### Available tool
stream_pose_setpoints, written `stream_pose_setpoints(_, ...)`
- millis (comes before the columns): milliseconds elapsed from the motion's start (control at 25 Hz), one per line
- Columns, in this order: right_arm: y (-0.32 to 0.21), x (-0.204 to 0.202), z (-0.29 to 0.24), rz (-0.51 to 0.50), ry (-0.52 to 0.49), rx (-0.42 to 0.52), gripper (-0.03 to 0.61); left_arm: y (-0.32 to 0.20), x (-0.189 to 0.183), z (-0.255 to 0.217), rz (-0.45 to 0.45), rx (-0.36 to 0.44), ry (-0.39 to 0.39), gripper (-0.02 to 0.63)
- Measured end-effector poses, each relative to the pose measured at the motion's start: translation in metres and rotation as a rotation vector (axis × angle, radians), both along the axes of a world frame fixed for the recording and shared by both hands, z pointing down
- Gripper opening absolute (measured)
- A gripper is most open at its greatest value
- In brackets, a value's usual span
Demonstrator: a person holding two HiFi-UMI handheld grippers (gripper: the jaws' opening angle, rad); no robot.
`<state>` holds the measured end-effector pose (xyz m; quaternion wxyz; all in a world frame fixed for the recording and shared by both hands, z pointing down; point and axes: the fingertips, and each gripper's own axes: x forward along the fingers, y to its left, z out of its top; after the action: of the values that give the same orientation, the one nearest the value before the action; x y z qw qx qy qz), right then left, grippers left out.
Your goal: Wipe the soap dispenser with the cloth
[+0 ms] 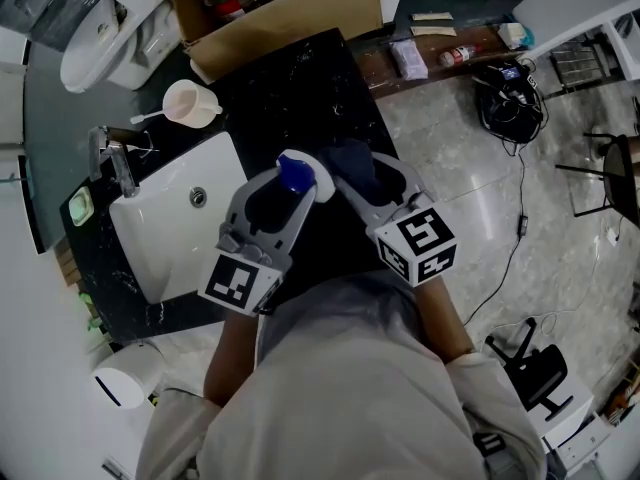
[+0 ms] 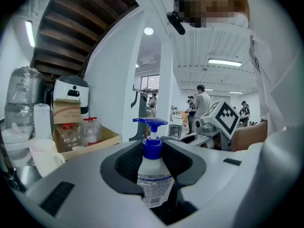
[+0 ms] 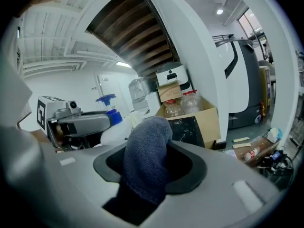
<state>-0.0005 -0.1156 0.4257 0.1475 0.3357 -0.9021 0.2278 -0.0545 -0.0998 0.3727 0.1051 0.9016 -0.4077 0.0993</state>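
Note:
A white soap dispenser (image 2: 153,177) with a blue pump top (image 1: 295,174) stands upright between the jaws of my left gripper (image 1: 290,190), which is shut on its body. It is held above the black counter, just right of the sink. My right gripper (image 1: 368,173) is shut on a dark blue cloth (image 3: 146,158), which sticks up in a bunch from its jaws. In the head view the cloth (image 1: 352,158) sits close beside the dispenser's right side; I cannot tell whether they touch. The right gripper view shows the dispenser (image 3: 110,117) and left gripper to its left.
A white sink (image 1: 180,218) with a chrome tap (image 1: 112,160) lies at the left of the black counter (image 1: 300,78). A pale scoop cup (image 1: 187,104) stands behind the sink. A cardboard box of bottles (image 1: 275,3) sits at the counter's far end. Cables (image 1: 508,98) lie on the floor at right.

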Motion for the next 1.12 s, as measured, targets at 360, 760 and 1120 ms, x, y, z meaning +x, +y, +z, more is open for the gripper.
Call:
stream_pose_setpoints(360, 0.001, 0.000, 0.028, -0.012, 0.018, -0.066, 0.183, -0.001, 0.000, 0.000, 0.000, 0.012, 0.014, 0.130)
stream_pose_setpoints(760, 0.006, 0.000, 0.054, -0.044, 0.107, -0.112, 0.183, 0.000, -0.001, 0.001, 0.009, 0.013, 0.020, 0.130)
stream_pose_setpoints(1120, 0.012, -0.001, 0.070, -0.087, 0.236, -0.092, 0.183, -0.001, -0.002, 0.000, 0.001, 0.025, 0.025, 0.130)
